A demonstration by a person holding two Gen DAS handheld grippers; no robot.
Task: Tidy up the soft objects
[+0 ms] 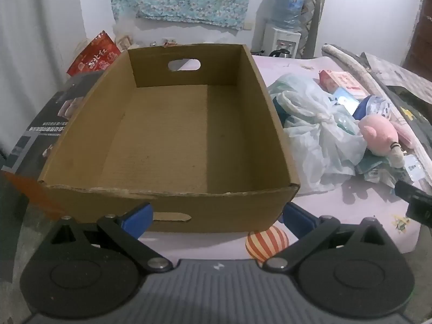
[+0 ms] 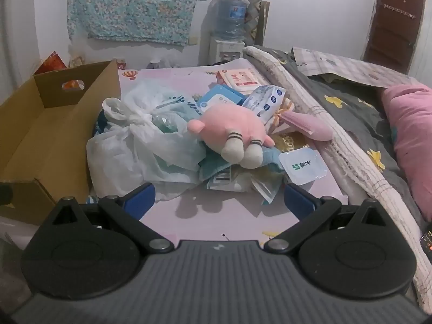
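Observation:
An empty brown cardboard box [image 1: 167, 135] with handle holes sits on the pink bed sheet [image 1: 364, 210]. My left gripper [image 1: 216, 216] stands open just in front of the box's near wall, nothing between its fingers. To the right of the box lies a heap: a knotted white plastic bag [image 2: 140, 140], a pink plush toy [image 2: 232, 132] with pale striped feet, tissue packs [image 2: 224, 100] and a blue cloth [image 2: 216, 164]. My right gripper [image 2: 218, 199] is open, a little short of the heap and holding nothing. The same plush toy [image 1: 378, 135] and bag [image 1: 313, 124] show right of the box.
A rolled quilt [image 2: 310, 113] and a pink pillow [image 2: 410, 124] bound the right side of the bed. A water dispenser [image 2: 229, 27] stands against the back wall. A red packet [image 1: 94, 54] lies behind the box. The other gripper's black tip [image 1: 413, 199] shows at the right edge.

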